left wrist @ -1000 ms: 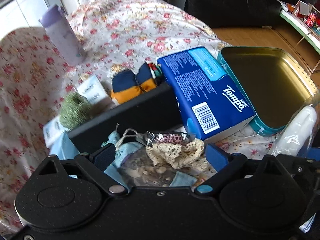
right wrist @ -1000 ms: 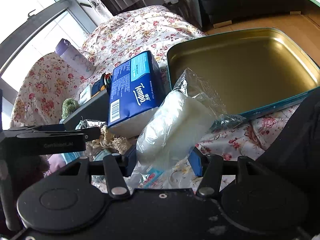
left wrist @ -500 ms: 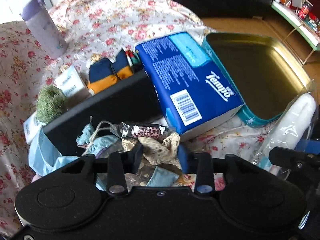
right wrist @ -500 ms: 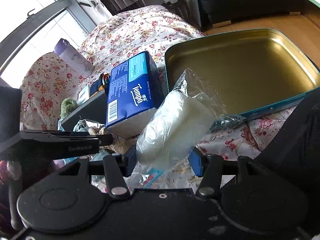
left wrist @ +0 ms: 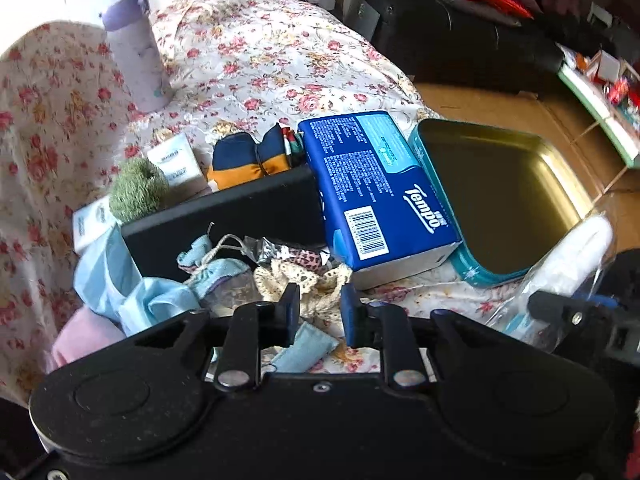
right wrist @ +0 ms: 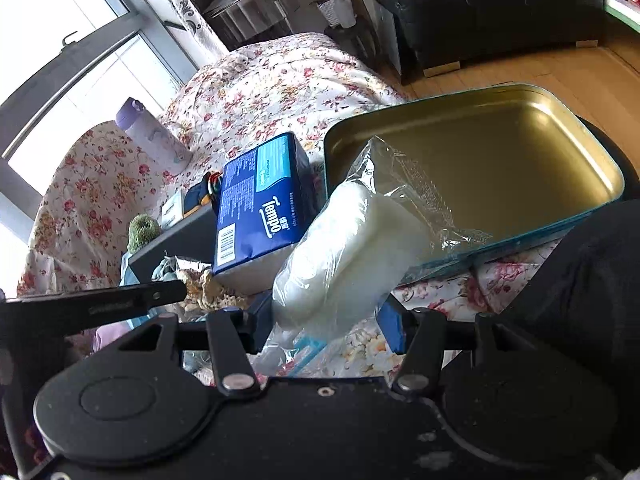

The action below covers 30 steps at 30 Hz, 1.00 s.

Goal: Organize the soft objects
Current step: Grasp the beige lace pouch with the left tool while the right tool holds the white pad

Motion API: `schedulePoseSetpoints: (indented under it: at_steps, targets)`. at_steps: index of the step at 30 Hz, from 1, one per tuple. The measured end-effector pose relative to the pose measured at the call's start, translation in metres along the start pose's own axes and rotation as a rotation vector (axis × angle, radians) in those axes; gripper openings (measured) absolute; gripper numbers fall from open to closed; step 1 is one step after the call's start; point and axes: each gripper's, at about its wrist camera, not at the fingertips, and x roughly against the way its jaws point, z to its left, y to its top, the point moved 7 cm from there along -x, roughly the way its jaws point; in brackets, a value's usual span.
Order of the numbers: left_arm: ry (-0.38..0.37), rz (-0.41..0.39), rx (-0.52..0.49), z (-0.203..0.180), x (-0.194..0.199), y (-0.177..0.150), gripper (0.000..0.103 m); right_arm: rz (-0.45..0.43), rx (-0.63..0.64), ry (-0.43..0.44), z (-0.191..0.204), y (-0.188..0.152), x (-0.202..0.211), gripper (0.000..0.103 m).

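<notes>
Pinched between the nearly closed fingers of the left gripper [left wrist: 320, 307] is a cream lace piece [left wrist: 308, 286], lying on the floral cloth [left wrist: 256, 52] just before the tissue pack [left wrist: 372, 188]. A bagged white roll [right wrist: 352, 252] is clamped by the half-closed right gripper [right wrist: 326, 322], its top leaning over the tin's [right wrist: 480, 92] rim.

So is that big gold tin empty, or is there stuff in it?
Empty. The tin shows only bare gold floor; the white bag in the right gripper hasn't gone in.
</notes>
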Motion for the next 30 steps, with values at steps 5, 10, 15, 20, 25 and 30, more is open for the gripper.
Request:
schedulePoseSetpoints:
  at_steps: [5,10,15,20,25,30]
  targets:
    - [0.050,0.025,-0.082,-0.010,-0.016,0.001,0.076,-0.002,-0.005,0.003,-0.001,-0.001,0.001,0.054]
    - [0.086,0.067,-0.087,-0.013,-0.041,0.005,0.080,0.010,-0.004,0.007,0.000,-0.003,-0.002,0.054]
    - [0.070,0.123,-0.073,-0.010,-0.059,-0.001,0.079,0.013,0.001,0.009,-0.001,-0.003,-0.003,0.054]
    - [0.055,0.127,-0.058,-0.012,-0.065,-0.001,0.055,0.021,-0.007,0.003,-0.001,-0.002,-0.008,0.054]
    - [0.052,0.093,-0.024,-0.011,-0.046,-0.002,0.053,0.006,-0.002,0.001,0.000,0.001,-0.001,0.054]
    - [0.044,0.049,0.055,-0.004,-0.019,-0.005,0.053,-0.008,0.000,-0.007,-0.001,0.004,0.004,0.054]
